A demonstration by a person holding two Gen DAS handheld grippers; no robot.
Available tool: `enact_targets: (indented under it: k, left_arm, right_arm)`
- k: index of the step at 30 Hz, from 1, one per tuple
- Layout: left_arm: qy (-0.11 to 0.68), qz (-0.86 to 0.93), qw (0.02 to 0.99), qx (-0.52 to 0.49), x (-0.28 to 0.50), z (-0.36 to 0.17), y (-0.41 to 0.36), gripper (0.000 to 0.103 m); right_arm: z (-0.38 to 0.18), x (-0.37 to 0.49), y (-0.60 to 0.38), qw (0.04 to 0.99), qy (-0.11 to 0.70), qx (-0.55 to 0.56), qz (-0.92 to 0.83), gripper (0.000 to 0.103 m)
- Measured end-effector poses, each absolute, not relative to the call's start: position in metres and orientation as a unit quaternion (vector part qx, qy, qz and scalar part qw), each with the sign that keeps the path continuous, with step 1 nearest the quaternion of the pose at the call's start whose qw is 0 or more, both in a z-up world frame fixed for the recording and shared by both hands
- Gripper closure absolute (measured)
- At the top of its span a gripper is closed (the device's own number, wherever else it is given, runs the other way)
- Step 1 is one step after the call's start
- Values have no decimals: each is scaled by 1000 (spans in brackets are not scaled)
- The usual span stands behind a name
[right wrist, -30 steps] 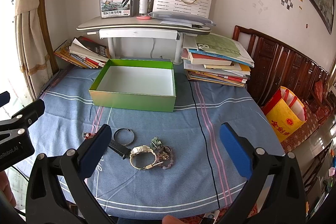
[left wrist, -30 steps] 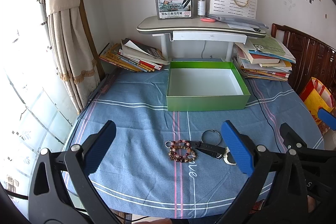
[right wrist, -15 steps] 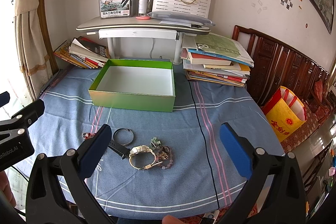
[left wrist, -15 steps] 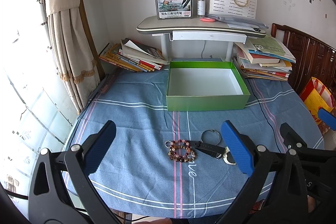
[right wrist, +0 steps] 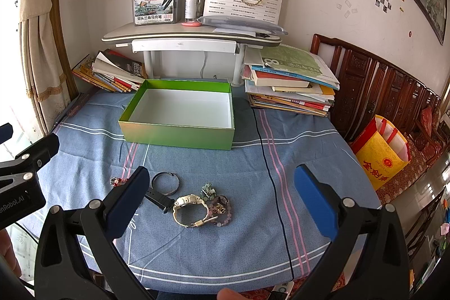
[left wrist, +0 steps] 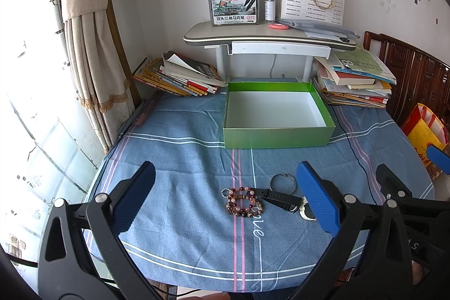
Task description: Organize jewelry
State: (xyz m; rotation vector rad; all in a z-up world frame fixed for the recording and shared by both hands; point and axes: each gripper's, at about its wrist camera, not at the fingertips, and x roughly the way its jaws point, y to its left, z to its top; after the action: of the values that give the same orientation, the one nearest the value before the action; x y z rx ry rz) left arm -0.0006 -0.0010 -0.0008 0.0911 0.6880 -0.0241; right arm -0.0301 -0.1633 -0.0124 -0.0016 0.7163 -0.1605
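The left hand-held gripper (left wrist: 225,196) hovers low over the near edge of the table (left wrist: 174,159), its blue fingers (left wrist: 137,196) spread wide with nothing between them. The right hand-held gripper (right wrist: 222,201) hangs beside it, likewise spread wide and empty.

The jewelry lies in a loose row across the blue striped cloth, running from 9 o'clock to 3 o'clock. In the left wrist view a beaded bracelet (left wrist: 243,203) of red, brown and pale beads lies coiled flat at the centre, midway between the left fingers. Touching it at 3 o'clock is a black watch strap (left wrist: 278,197), its long axis pointing from the beads toward 4 o'clock, where its end is hidden behind the blue finger. A thin metal ring (left wrist: 282,182) lies flat just beyond the strap at 12 o'clock.

In the right wrist view a white watch (right wrist: 188,208) lies on its side with its band curled into a loop, the face toward 12 o'clock. Against it at 3 o'clock sits a tangle of pink beads and small charms (right wrist: 219,205).

A green box (right wrist: 180,135) with a white inside stands open well beyond the jewelry at 12 o'clock, its long axis across the table. Book stacks (right wrist: 289,86) flank it.
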Motion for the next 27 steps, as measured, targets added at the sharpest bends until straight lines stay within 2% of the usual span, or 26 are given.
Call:
enact_targets:
  k: [27]
  left_arm:
    - [343,-11,938,42,1,1,0,4]
  right_arm:
    - [-12,-30,-162,934,350,-1,-78,3]
